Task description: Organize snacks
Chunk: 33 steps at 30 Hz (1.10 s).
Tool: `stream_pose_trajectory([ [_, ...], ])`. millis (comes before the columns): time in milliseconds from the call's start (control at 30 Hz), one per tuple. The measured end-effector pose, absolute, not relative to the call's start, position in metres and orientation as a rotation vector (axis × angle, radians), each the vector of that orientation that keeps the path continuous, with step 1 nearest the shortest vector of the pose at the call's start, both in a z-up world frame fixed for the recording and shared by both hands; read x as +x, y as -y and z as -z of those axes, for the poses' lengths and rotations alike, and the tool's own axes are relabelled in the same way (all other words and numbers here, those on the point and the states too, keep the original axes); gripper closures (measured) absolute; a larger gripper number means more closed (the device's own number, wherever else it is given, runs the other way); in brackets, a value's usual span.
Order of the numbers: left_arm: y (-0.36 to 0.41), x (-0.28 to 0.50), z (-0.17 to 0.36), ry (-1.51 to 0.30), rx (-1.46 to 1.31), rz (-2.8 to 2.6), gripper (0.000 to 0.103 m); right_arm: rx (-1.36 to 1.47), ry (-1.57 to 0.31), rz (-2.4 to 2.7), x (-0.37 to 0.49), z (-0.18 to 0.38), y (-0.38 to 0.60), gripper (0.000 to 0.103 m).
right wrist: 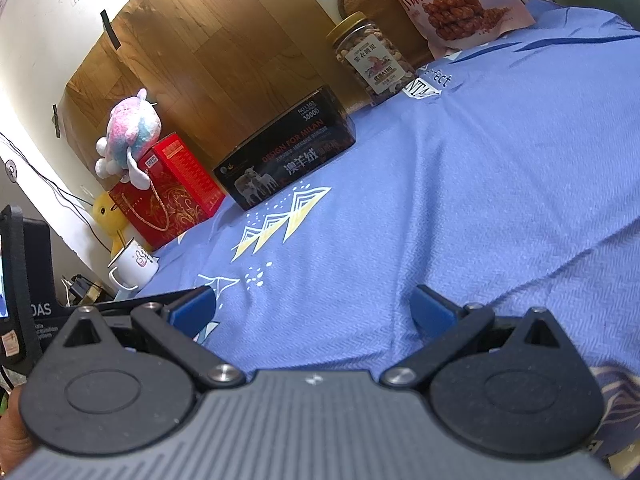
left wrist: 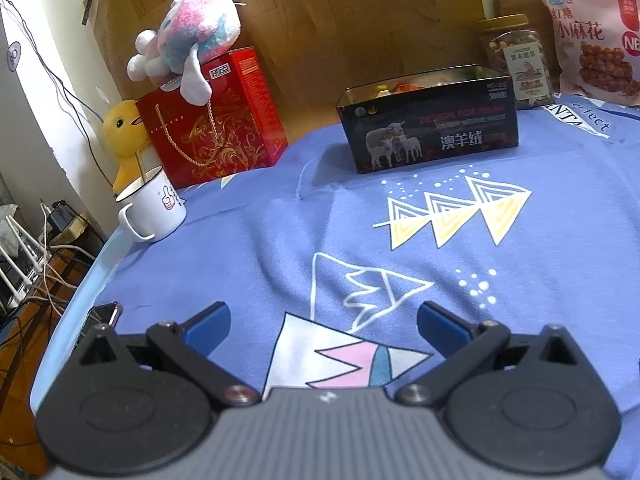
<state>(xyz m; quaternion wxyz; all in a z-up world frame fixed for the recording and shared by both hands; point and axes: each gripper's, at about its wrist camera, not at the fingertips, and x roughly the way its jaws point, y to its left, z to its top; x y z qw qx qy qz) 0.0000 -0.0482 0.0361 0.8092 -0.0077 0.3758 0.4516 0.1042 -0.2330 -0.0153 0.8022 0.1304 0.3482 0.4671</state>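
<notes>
A black open tin box [left wrist: 428, 124] with sheep printed on its side stands at the back of the blue cloth; colourful snacks show inside it. It also shows in the right wrist view [right wrist: 288, 160]. A clear jar of nuts [left wrist: 514, 58] [right wrist: 374, 58] and a pink snack bag [left wrist: 592, 36] [right wrist: 452, 0] stand behind and to its right. My left gripper [left wrist: 323, 324] is open and empty, low over the cloth near the front. My right gripper [right wrist: 314, 308] is open and empty, also low over the cloth.
A red gift box [left wrist: 212, 120] with a plush toy [left wrist: 192, 44] on top stands at the back left, beside a yellow duck [left wrist: 124, 136] and a white mug [left wrist: 154, 208]. A phone [left wrist: 102, 314] lies by the table's left edge. Cables and routers sit below left.
</notes>
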Motion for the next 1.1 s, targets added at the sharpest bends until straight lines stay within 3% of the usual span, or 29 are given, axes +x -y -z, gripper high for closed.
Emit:
stream_pose_trajectory([
  [1100,0.0467,0.0009,-0.0432,-0.764,0.055,-1.026,0.0,0.271,-0.744,-1.0,0.1031,0.0157,0.2306,0.0],
])
